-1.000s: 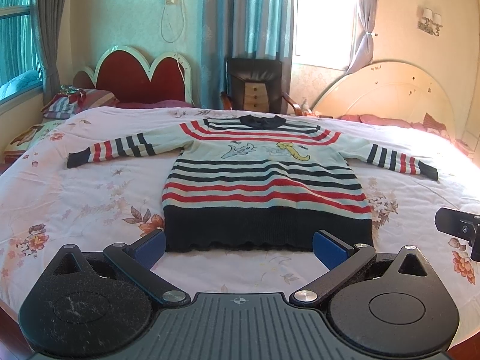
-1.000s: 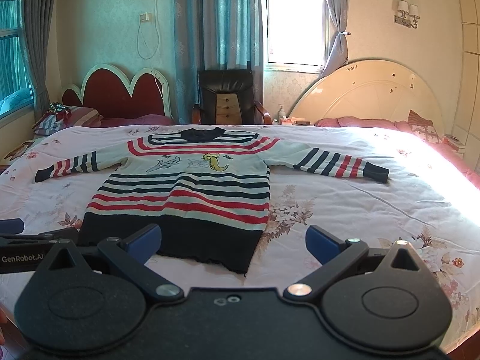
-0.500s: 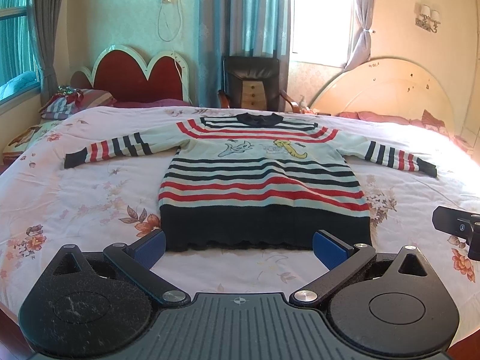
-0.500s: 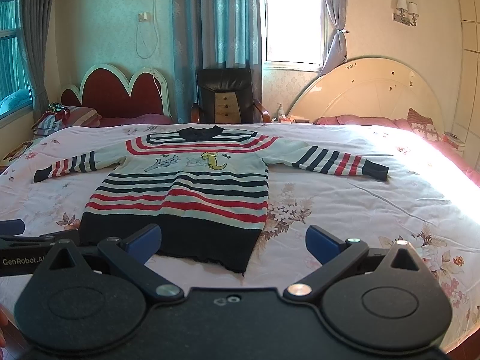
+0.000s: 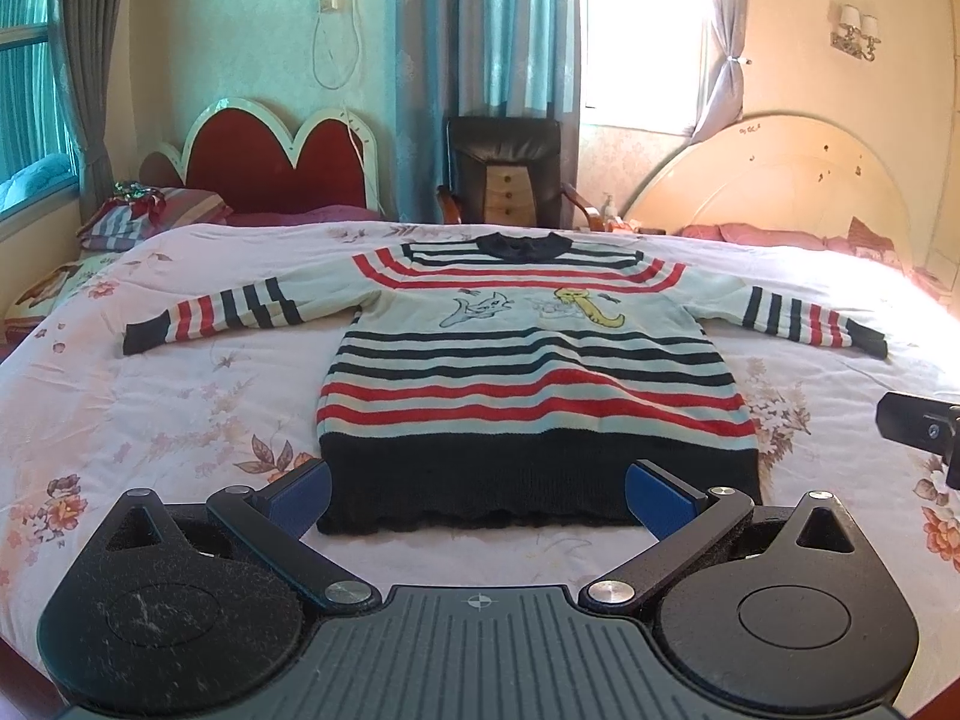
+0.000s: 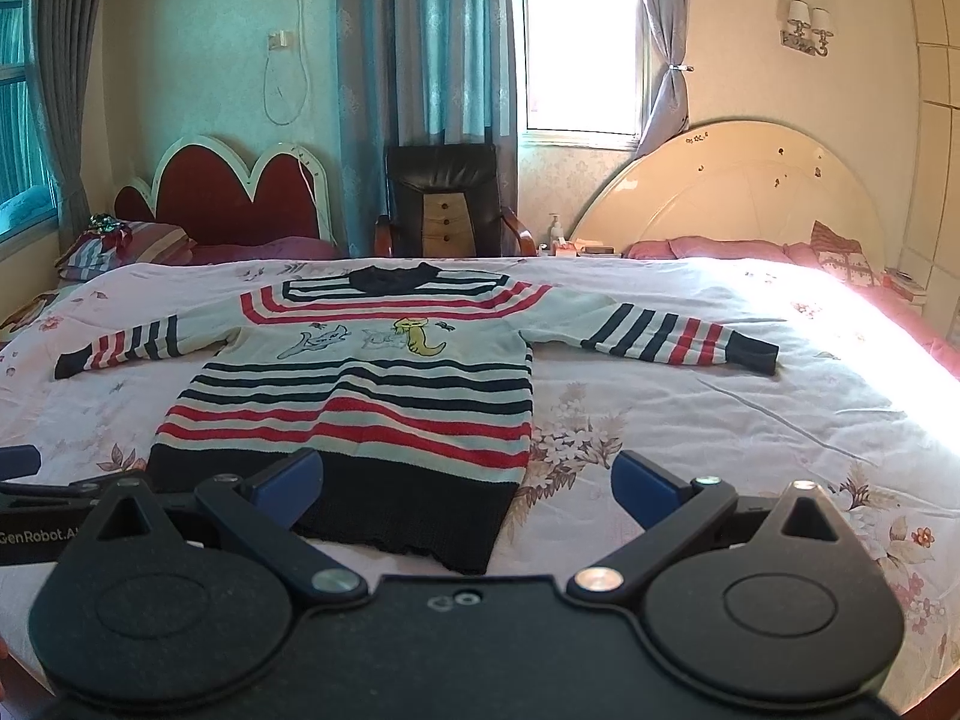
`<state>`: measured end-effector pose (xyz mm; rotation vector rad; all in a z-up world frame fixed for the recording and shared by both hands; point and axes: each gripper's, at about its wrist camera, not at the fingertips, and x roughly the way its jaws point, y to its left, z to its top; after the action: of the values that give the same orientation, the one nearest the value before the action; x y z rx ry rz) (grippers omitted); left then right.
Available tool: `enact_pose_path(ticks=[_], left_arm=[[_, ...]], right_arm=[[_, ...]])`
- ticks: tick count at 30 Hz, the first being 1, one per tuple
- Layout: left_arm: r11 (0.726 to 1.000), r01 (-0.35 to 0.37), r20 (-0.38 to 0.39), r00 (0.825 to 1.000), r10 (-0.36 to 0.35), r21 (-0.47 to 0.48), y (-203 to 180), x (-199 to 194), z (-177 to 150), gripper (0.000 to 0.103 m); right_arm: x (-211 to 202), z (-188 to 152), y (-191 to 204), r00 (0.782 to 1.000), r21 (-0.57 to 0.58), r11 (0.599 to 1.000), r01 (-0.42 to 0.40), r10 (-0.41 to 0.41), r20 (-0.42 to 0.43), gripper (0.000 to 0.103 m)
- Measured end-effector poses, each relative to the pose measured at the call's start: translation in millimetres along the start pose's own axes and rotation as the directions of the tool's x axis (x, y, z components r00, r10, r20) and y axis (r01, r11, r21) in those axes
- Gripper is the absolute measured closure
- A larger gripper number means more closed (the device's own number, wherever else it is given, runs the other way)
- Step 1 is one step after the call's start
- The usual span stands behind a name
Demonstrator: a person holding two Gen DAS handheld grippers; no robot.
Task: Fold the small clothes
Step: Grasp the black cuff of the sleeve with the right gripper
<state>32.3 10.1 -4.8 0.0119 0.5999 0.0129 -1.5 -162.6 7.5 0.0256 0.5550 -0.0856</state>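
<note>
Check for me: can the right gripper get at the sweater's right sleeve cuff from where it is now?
Probably yes. The right gripper is open and holds nothing, and the cuff lies flat on the bedspread with nothing on the bare cover between them. It sits far across the bed, though, so expect a long reach.

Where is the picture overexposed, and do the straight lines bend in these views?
Right wrist view: sunlight whitens the bedspread at right and the window. Left wrist view: the window glares; the sweater stays sharp. Both views: fisheye bends walls near the edges.
</note>
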Motion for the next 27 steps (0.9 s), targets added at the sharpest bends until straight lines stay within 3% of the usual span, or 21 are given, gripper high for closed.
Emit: enact_pose_path(ticks=[4,7,11,15,17,19,22,27], left_arm=[[0.999,0.023,0.009,1.000,-0.023,-0.028,8,27,13,0.000],[0.999,0.020,0.012,1.000,-0.020,0.025,4,54,28,0.000],[0.993,0.081,0.027,0.996,-0.084,0.081,0,84,53,0.000],[0.994,0.093,0.085,0.992,-0.098,0.063,7,107,75,0.000],[0.995,0.069,0.057,0.996,-0.073,0.075,7,126,82,0.000],[0.996,0.066,0.005,0.998,-0.067,0.064,6,147,88,0.000],[0.998,0.049,-0.037,0.998,-0.048,0.027,-2,171,89,0.000],[0.998,-0.040,-0.118,0.992,0.035,-0.039,-20,203,85,0.000]], right_arm=[[21,7,-4,1.000,0.036,0.999,0.017,-0.017,0.010,0.001],[42,16,-9,0.999,0.056,0.997,0.050,-0.051,0.015,0.001],[72,31,-18,0.993,0.076,0.991,0.112,-0.114,0.027,0.001],[106,51,-44,0.981,0.126,0.974,0.187,-0.192,0.035,0.001],[126,61,-71,0.975,0.190,0.960,0.205,-0.217,0.046,0.001],[145,67,-99,0.969,0.256,0.941,0.219,-0.240,0.054,0.007],[182,72,-146,0.961,0.333,0.909,0.252,-0.275,0.022,0.042],[243,63,-224,0.972,0.475,0.854,0.214,-0.235,-0.015,0.058]])
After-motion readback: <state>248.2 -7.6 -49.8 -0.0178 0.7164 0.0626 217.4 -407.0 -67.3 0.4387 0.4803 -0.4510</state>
